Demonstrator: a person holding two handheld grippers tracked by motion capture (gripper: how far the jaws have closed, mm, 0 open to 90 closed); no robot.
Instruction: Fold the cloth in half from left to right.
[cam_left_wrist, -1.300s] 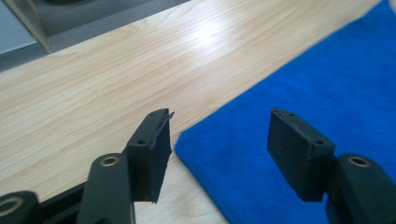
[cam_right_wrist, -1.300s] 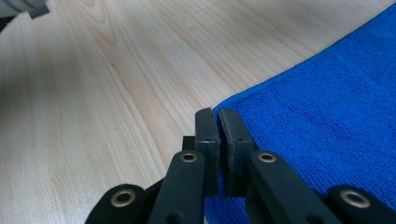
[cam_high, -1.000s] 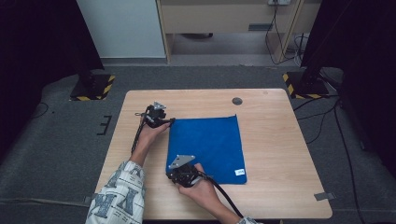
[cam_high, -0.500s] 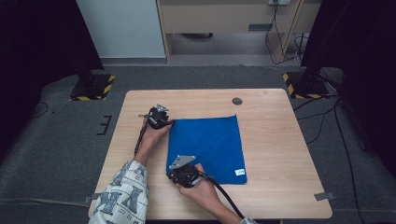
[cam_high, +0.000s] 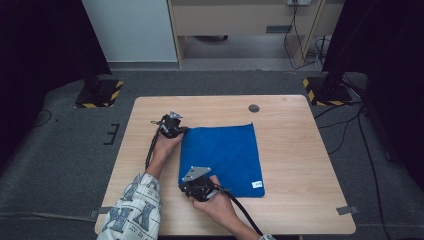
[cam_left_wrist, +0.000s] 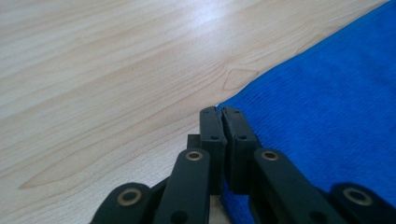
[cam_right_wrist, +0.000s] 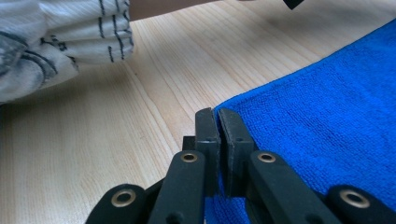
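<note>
The blue cloth lies flat mid-table. The left gripper has just been closing and pinches the far-left corner; the right gripper clamps the near-left corner, seemingly. Next: lift both evenly and fold rightward.

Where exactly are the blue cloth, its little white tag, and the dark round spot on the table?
blue cloth (cam_high: 222, 152), high view, middle of the fabric.
white tag (cam_high: 257, 184), high view, tag's centre.
dark round spot (cam_high: 254, 108), high view, its centre.

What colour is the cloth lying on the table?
The cloth is bright blue, with a small white tag at one corner; the high view shows it best.
</note>
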